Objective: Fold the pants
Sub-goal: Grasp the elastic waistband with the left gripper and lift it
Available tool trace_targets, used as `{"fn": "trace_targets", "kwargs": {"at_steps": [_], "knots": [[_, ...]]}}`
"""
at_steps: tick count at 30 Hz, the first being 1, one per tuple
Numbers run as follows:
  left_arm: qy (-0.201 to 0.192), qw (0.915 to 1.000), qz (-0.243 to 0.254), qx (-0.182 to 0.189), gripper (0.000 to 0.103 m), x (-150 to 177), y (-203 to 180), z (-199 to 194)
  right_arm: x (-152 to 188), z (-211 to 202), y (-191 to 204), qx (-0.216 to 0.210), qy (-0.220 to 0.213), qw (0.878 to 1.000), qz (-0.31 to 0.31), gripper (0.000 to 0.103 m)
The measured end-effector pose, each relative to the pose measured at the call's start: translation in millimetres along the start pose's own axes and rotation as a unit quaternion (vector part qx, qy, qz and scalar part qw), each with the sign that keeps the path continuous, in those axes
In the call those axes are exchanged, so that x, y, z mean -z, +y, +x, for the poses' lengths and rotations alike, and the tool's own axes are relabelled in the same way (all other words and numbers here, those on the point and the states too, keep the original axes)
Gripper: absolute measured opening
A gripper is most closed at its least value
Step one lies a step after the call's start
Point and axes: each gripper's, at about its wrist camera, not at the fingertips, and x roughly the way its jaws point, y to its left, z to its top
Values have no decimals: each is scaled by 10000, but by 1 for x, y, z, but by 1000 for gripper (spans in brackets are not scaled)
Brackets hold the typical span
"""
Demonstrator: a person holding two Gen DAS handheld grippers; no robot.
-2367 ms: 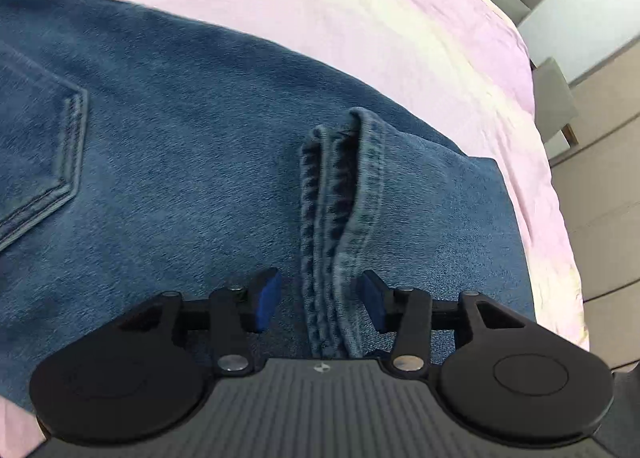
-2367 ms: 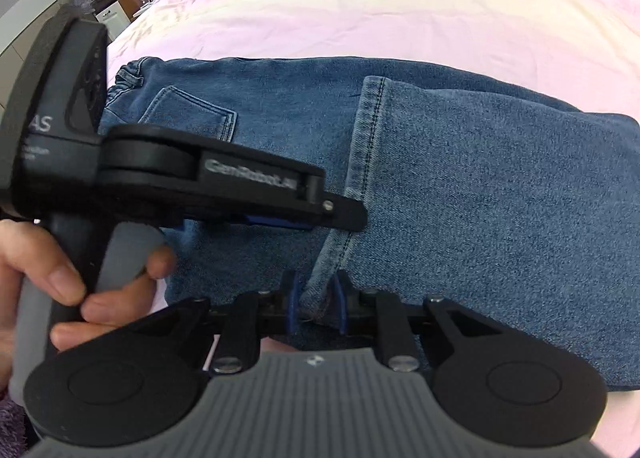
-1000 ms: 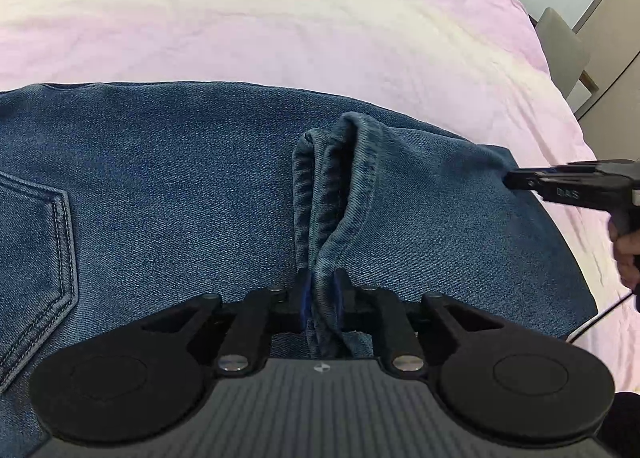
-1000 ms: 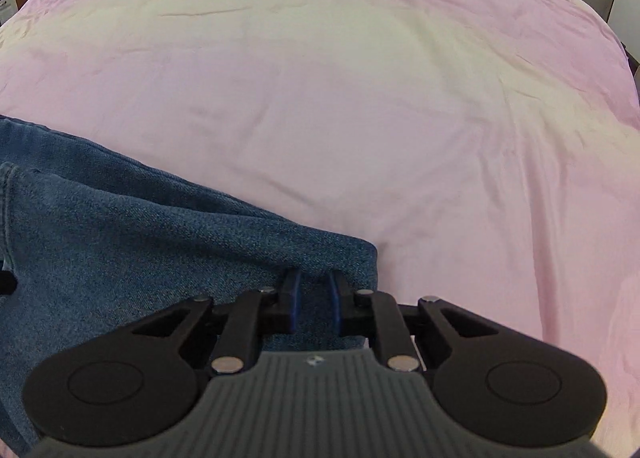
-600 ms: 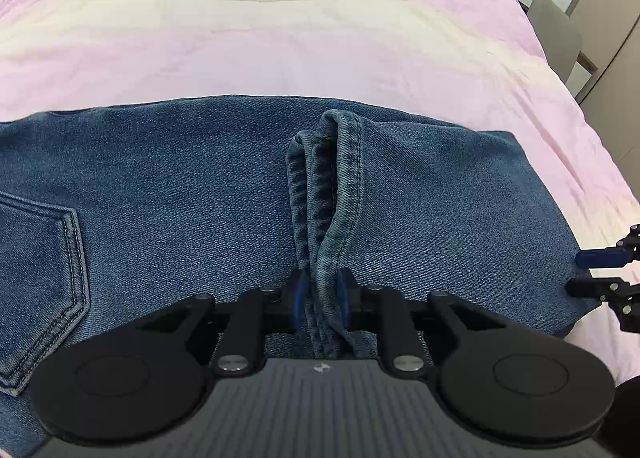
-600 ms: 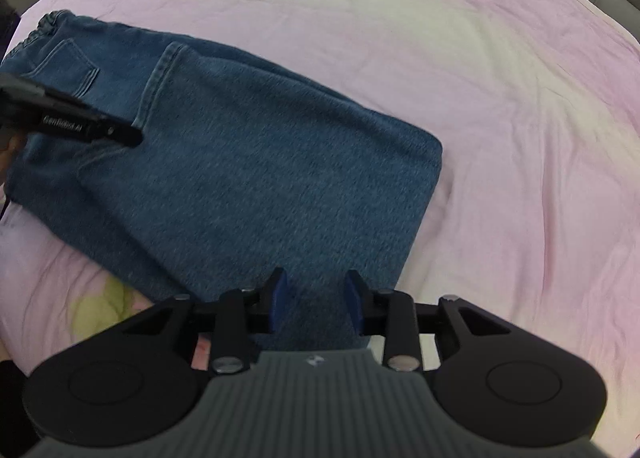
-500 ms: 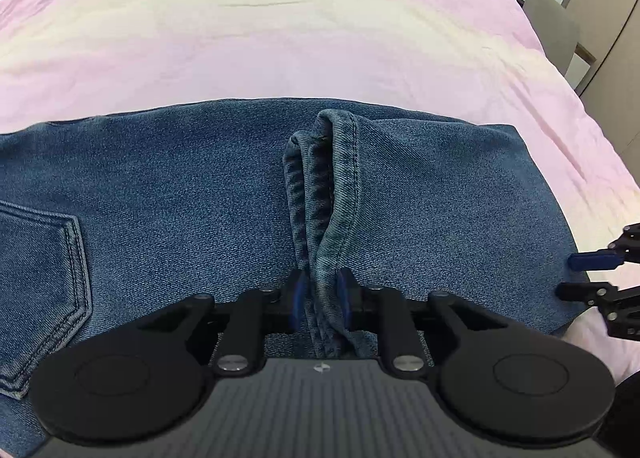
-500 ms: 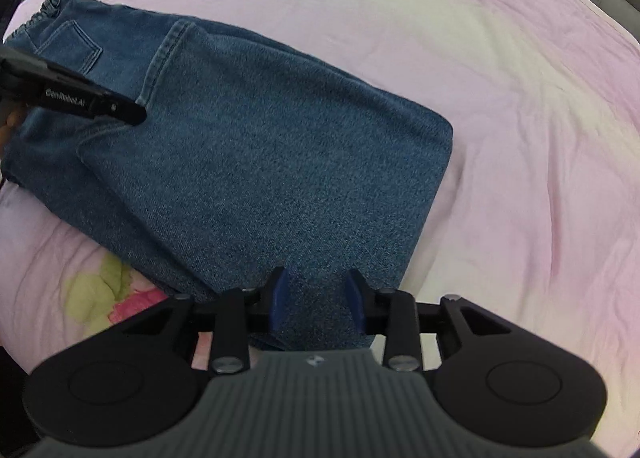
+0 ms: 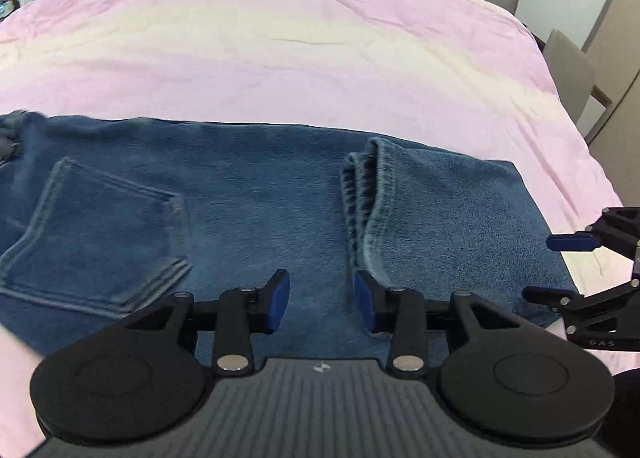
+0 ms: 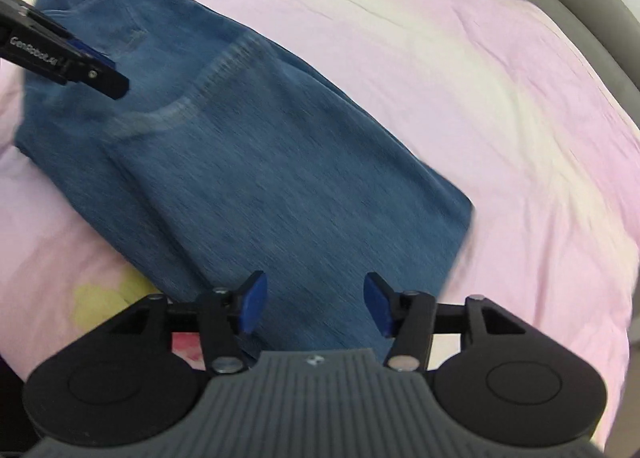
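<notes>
- risk at left: left gripper [image 9: 322,300] wide apart after just opening, nothing pinched between; stacked leg hems [image 9: 366,209] standing up in a thick ridge, likely to spring back or slide off the seat.
- jeans [image 10: 256,161] folded once, lying flat on pink bedsheet [image 9: 320,57]; back pocket [image 9: 96,242] at far left, heavy stitched denim.
- risk at right: right gripper [image 10: 316,308] also just opened, empty above the fold edge; a careless brush could drag the smooth fold crooked.
</notes>
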Motion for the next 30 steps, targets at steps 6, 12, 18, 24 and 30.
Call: {"fn": "trace_targets", "kwargs": {"at_steps": [6, 12, 18, 24, 30], "knots": [[-137, 9964, -787, -293, 48, 2, 47, -30, -49, 9, 28, -330, -277, 9954, -854, 71], [-315, 9814, -1463, -1207, 50, 9, 104, -47, -91, 35, 41, -692, -72, 9856, -1539, 81], [-406, 9469, -2887, -1353, 51, 21, 170, -58, -119, 50, 56, -1110, 179, 9652, -2363, 86], [-541, 9273, -3372, -1533, 57, 29, 189, -64, -141, 79, 61, -1161, 395, 9548, -2706, 87], [-762, 8904, -4210, -1553, 67, 45, 211, -73, -157, 107, 71, -1454, 435, 9504, -2716, 88]]}}
